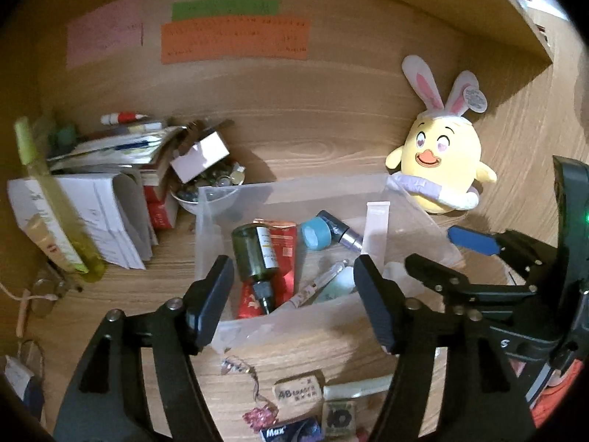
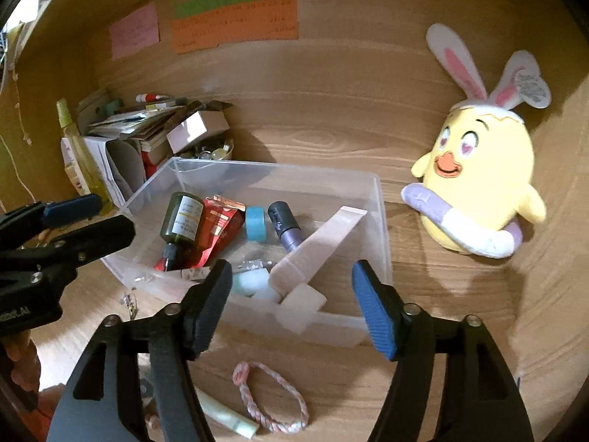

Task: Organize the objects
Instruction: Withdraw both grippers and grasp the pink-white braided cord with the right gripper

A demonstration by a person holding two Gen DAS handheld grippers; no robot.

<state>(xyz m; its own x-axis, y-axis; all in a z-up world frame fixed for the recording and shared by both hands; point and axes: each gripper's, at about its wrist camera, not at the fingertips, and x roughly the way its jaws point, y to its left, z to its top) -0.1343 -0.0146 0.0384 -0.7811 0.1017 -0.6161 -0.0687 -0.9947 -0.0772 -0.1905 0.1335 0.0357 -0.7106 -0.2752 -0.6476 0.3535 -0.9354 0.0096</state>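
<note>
Bin (image 2: 383, 221), braided loop (image 2: 272, 397) right view only

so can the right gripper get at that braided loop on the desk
Probably yes. The braided loop lies flat on bare desk in front of the clear bin, right below the right gripper, whose jaws are open and empty with nothing between.

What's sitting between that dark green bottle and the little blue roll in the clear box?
A red foil packet lies between the green bottle and blue roll in the clear box; both wrist views show it.

wooden desk (image 2: 423, 331), wood-grain back panel (image 1: 331, 110), coloured paper notes (image 1: 235, 40)
</note>
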